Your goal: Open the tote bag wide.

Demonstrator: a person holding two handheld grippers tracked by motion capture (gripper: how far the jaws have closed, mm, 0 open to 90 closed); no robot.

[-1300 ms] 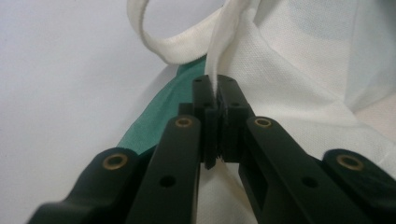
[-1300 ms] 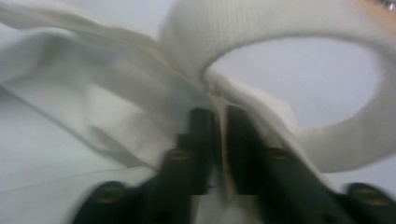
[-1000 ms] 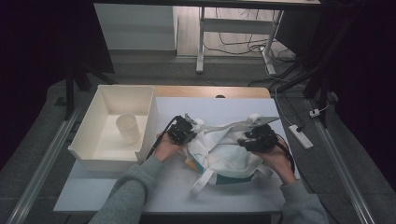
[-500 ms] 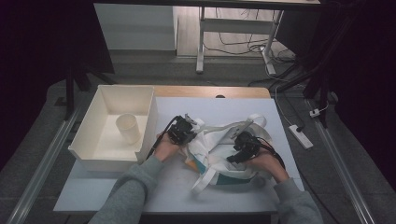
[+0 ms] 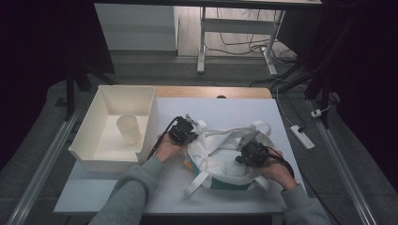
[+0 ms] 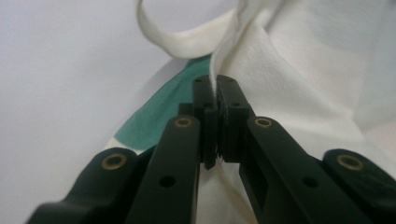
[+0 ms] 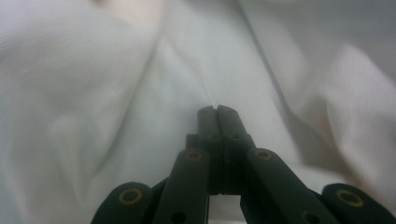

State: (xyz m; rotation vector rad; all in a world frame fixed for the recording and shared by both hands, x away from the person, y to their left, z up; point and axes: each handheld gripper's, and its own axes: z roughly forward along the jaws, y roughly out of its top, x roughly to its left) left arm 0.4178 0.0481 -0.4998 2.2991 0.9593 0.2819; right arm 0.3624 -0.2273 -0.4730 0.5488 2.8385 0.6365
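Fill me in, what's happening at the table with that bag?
A person works a white cloth tote bag with green print, lying crumpled on the table, using two hand-held grippers. The left gripper is shut on the bag's edge near a strap. The right gripper has just closed, its jaws together against the white cloth; whether any fabric is pinched is unclear. A white bin holding a cup sits at the left.

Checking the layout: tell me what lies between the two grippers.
In the high view, only the bunched white cloth of the tote bag lies between the left gripper and the right gripper.
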